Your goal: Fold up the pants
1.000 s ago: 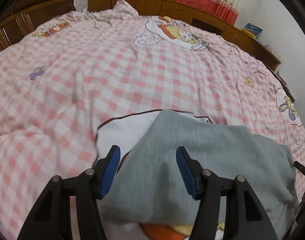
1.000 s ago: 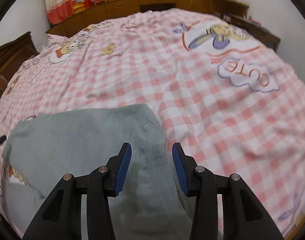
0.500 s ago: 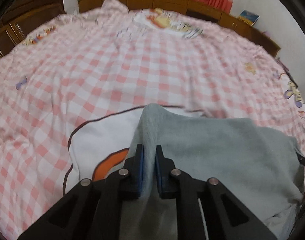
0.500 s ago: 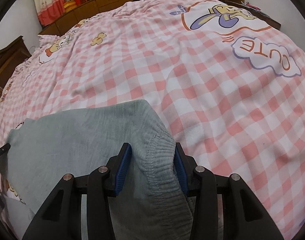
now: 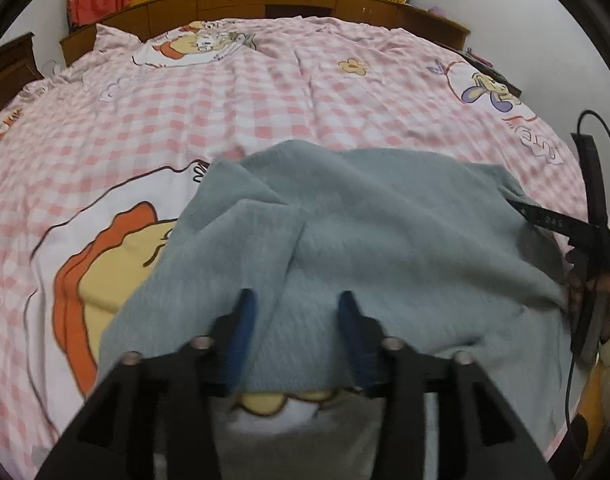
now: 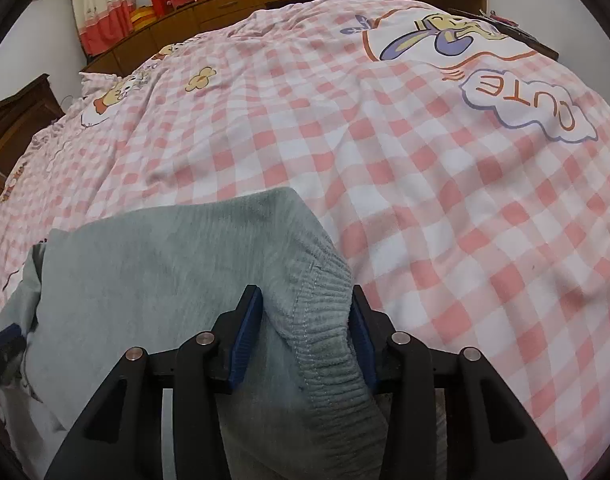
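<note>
Bed [image 5: 289, 92]: pink-and-white checked cover with cartoon prints; wide bare cloth runs from the pants toward 12 o'clock in both my views, and toward 3 o'clock in the right one.
Cabinets [image 5: 305, 0]: low wooden run along the bed's far edge at 12 o'clock, red and cream curtains [image 6: 105, 4] above it.
Pants [image 5: 385, 240]: grey, soft knit, lying on the near part of the bed at 6 o'clock, a raised fold creasing down the middle; the far edge is rounded and a little rumpled.
Waistband [image 6: 325, 328]: ribbed and stitched, bunched up at the pants' right end.
My left gripper [image 5: 297, 332]: fingers apart with grey cloth lying between them; blurred, pads not pressing it.
My right gripper [image 6: 305, 332]: fingers apart around the waistband, blue pads [image 6: 247, 328] touching the cloth on either side; I cannot tell if it is truly pinched.
Right gripper seen from the left view [image 5: 585, 240]: at 3 o'clock, at the pants' edge.
</note>
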